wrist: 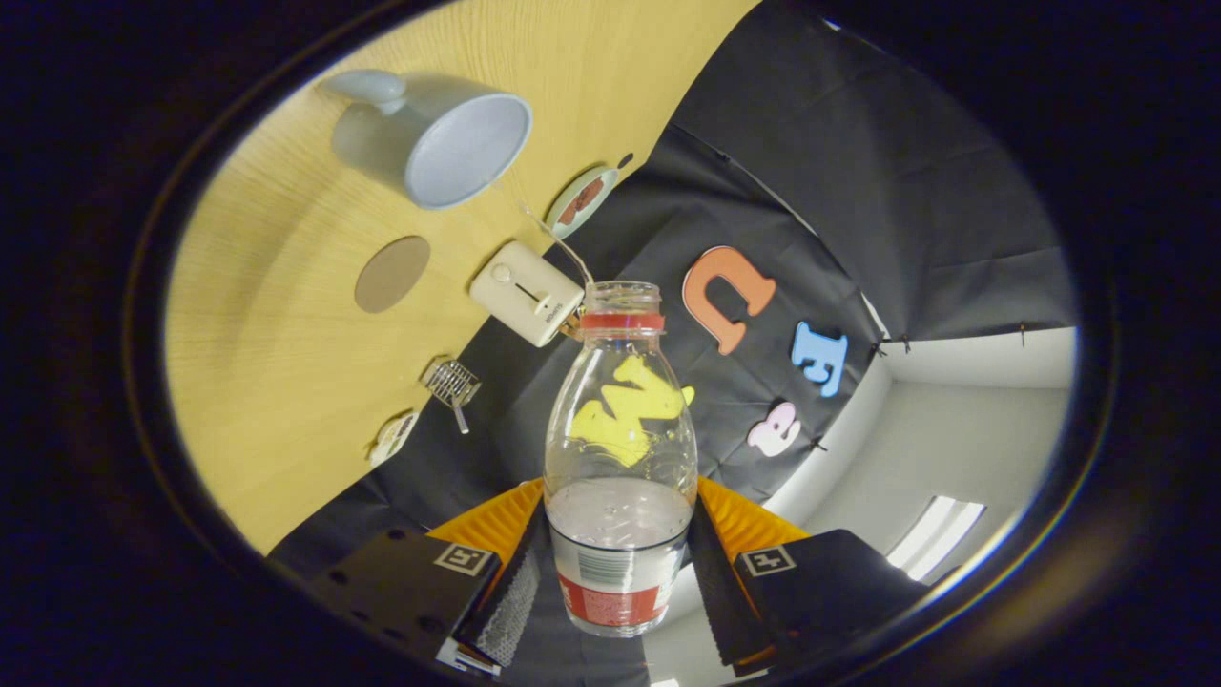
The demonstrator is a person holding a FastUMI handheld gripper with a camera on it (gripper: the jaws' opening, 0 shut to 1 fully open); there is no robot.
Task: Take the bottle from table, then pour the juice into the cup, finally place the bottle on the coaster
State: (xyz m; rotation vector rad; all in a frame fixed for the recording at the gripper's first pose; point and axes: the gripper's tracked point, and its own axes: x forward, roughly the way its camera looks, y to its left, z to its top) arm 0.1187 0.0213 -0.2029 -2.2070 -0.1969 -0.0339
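A: Where is the bottle (620, 458) right now?

B: It sits between the two fingers (504, 599) of the gripper (618, 596), which press against its lower part from either side, at the level of the label. So the gripper is closed on the bottle and holds it.

A: Does the bottle have its cap on?

B: No, the mouth is open, with a red ring just below it. The bottle is clear, and the liquid fills only its lower part (the upper half looks empty).

A: And the cup (434, 134)?

B: Well beyond the bottle's mouth, off to the side, on the yellow wooden table (277, 363). The whole scene appears rolled over, so the cup's opening faces sideways toward the bottle. It is pale blue, with its handle on the far side.

A: The coaster (392, 274)?

B: A round brown disc on the table, between the cup and the bottle, apart from both.

A: Anything else near the bottle?

B: A small white box (527, 292) with a cable lies just beyond the bottle's mouth, and a little wire strainer (451, 383) sits beside the bottle's shoulder, on the table.
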